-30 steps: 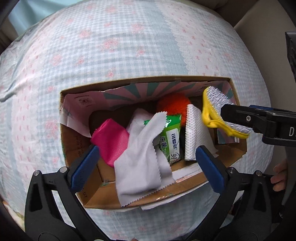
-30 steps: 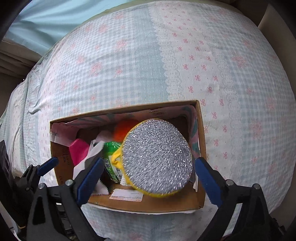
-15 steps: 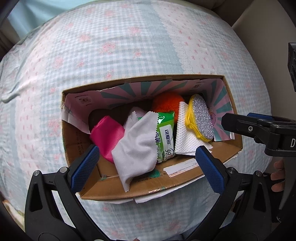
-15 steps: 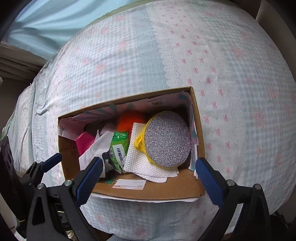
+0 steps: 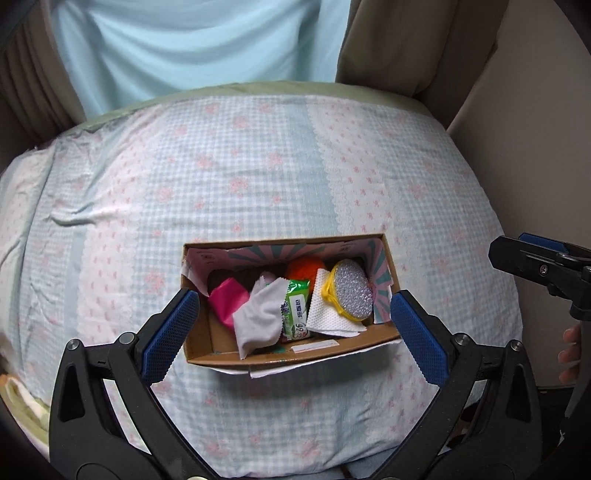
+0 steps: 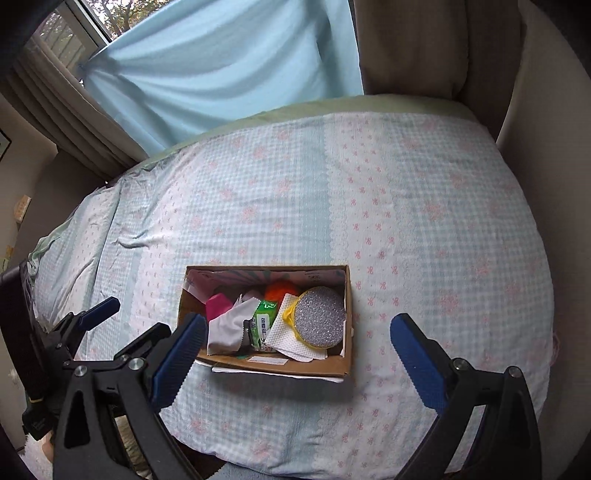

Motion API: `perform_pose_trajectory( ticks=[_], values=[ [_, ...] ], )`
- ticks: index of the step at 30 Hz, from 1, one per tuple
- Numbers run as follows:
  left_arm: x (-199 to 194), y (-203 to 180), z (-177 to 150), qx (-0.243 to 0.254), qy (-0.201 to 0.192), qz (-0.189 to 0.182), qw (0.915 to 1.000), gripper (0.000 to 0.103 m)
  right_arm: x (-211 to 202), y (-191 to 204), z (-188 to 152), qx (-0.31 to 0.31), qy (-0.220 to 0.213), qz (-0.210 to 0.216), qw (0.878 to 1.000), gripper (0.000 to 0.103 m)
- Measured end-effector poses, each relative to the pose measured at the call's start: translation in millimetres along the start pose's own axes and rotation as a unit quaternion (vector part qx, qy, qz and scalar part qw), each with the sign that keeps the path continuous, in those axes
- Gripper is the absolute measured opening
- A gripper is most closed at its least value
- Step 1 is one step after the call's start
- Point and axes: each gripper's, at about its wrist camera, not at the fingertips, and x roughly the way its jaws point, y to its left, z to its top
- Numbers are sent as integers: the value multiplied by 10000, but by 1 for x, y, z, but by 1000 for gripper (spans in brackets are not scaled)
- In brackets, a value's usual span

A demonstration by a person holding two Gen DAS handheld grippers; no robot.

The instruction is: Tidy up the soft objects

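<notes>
A cardboard box (image 5: 295,352) (image 6: 284,363) sits on the bed near its front edge. Inside lie a pink cloth (image 5: 225,301) (image 6: 217,306), a grey cloth (image 5: 258,317) (image 6: 227,328), a green wipes pack (image 5: 297,308) (image 6: 264,319), an orange pompom (image 5: 303,267) (image 6: 279,290), a white paper towel (image 5: 323,319) (image 6: 286,338) and a yellow-rimmed silver scrubber (image 5: 349,295) (image 6: 319,323). My left gripper (image 5: 291,334) is open and empty, above the box. My right gripper (image 6: 295,349) is open and empty, raised right of the box; it also shows in the left wrist view (image 5: 539,260).
The bed (image 5: 258,177) (image 6: 424,206) has a blue checked cover with pink flowers. A light blue curtain (image 5: 192,44) (image 6: 221,62) hangs behind it, with beige curtains beside. A beige wall (image 5: 535,147) stands to the right. A window (image 6: 70,29) shows at top left.
The right gripper let go of the silver scrubber, which now lies in the box's right end. Both grippers have pulled back and up, away from the box.
</notes>
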Motion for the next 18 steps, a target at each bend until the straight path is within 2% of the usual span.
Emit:
perform_pose_trajectory(
  ticks=[4, 9, 14, 18],
  values=[
    [-76, -17, 7, -120, -806, 82, 9966, 103, -74, 0, -3, -295, -706, -249, 9968, 100],
    [-151, -38, 1, -157, -1657, 322, 9855, 103, -138, -3, -20, -459, -1409, -606, 9871, 100],
    [-187, -55, -16, -50, -2101, 407, 9768, 103, -166, -7, -39, -499, -1833, -843, 9782, 100],
    [-200, -64, -29, -42, -2282, 441, 9726, 103, -175, -10, -49, -499, -1949, -935, 9751, 100]
  ],
)
